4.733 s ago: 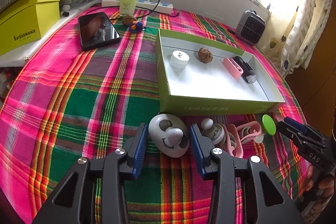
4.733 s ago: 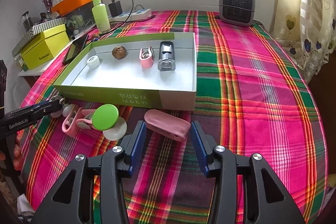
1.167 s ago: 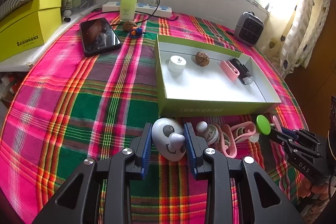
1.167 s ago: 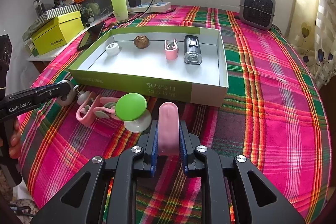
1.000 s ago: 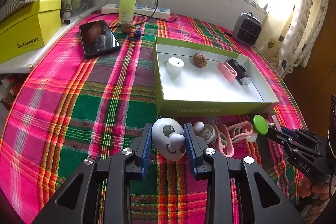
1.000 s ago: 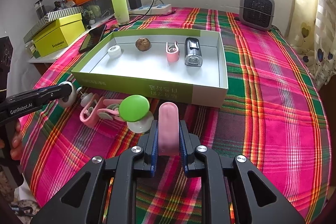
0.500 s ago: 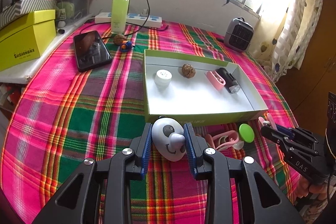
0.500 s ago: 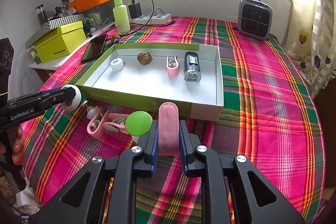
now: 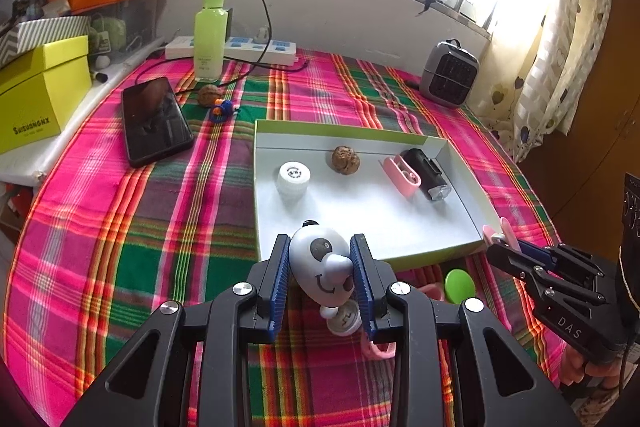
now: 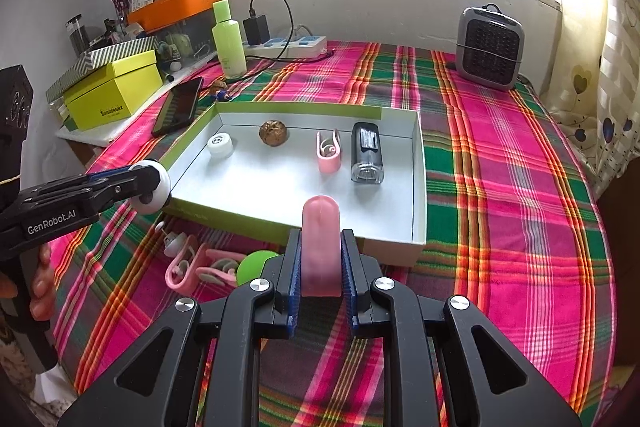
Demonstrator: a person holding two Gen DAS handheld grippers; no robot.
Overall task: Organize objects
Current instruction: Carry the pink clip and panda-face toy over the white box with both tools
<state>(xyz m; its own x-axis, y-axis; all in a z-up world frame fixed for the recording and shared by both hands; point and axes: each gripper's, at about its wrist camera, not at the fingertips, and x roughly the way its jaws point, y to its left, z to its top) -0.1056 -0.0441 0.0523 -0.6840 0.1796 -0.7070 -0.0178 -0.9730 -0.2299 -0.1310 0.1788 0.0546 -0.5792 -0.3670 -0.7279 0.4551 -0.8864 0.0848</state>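
Only right wrist view shows charger (image 10: 256, 25) behind bottle (image 10: 228, 41).

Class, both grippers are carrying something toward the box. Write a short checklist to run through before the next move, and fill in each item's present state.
1. Left gripper shut on the panda toy: ok.
2. Right gripper shut on the pink case: ok.
3. Free floor in the box near its front edge: ok.
4. Both held things clear of the cloth: ok.
5. Held things already over the box floor: cannot tell.
6. Loose pink clips and green lid still outside the box: not ok.
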